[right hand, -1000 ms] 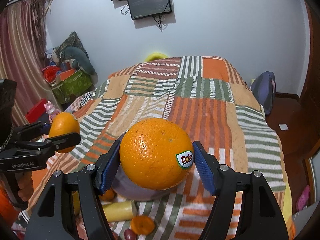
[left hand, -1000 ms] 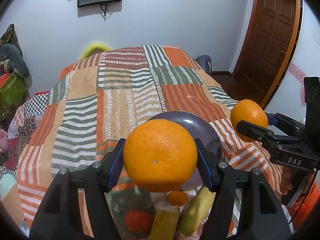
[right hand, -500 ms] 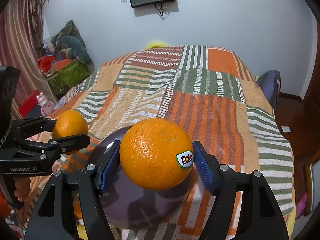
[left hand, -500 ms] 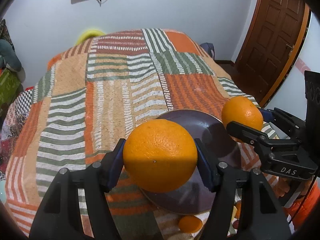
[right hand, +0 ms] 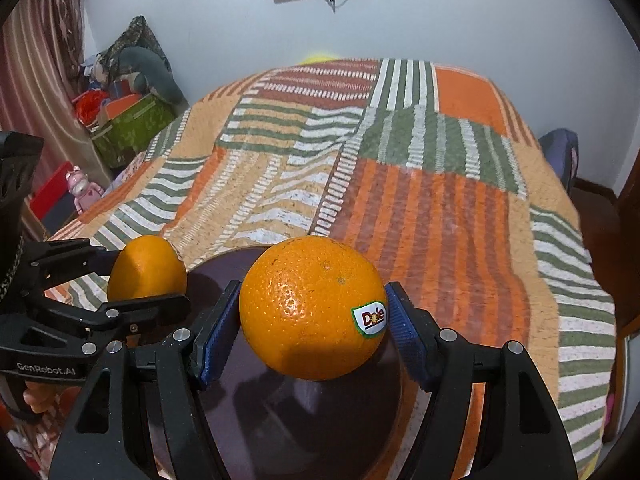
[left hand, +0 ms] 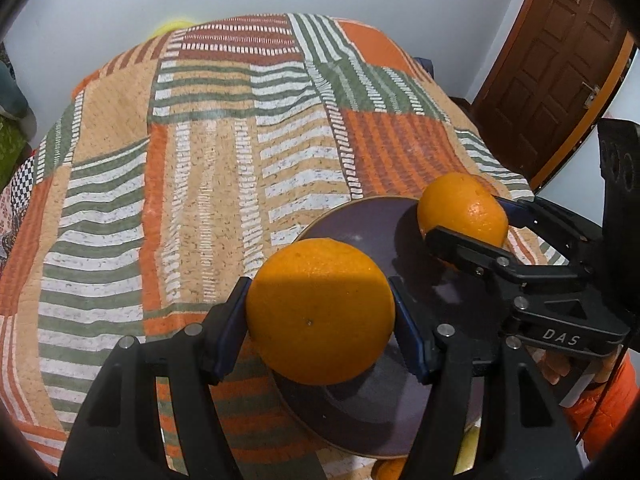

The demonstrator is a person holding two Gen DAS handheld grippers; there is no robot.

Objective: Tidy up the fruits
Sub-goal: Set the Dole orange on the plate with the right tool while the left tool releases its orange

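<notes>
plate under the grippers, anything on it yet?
Appears empty: the plate shows bare dark surface where visible; both oranges are clamped above it, parts hidden.

Even indoor light, sharp focus, soft shadows, strong fisheye bending, dark corners.

The left gripper (left hand: 320,316) is black with blue pads (left hand: 230,334) and holds a plain orange fruit (left hand: 320,312), and the right gripper (right hand: 312,316) has the same black and blue colours around an orange (right hand: 312,308) with a white, green-edged sticker (right hand: 370,317) printed in red letters. Under them is a dark purple plate (left hand: 360,404) with a thin light-brown rim, on a bed cover (left hand: 208,152) made of patches: tan, plain orange, orange with brown stripes, and green or brick-red with white stripes. The wall (right hand: 440,12) is pale bluish white, the door (left hand: 552,68) is dark brown wood, the curtain (right hand: 40,72) is reddish brown with pale stripes, and the box (right hand: 132,130) beside it is green with a lighter pattern.
</notes>
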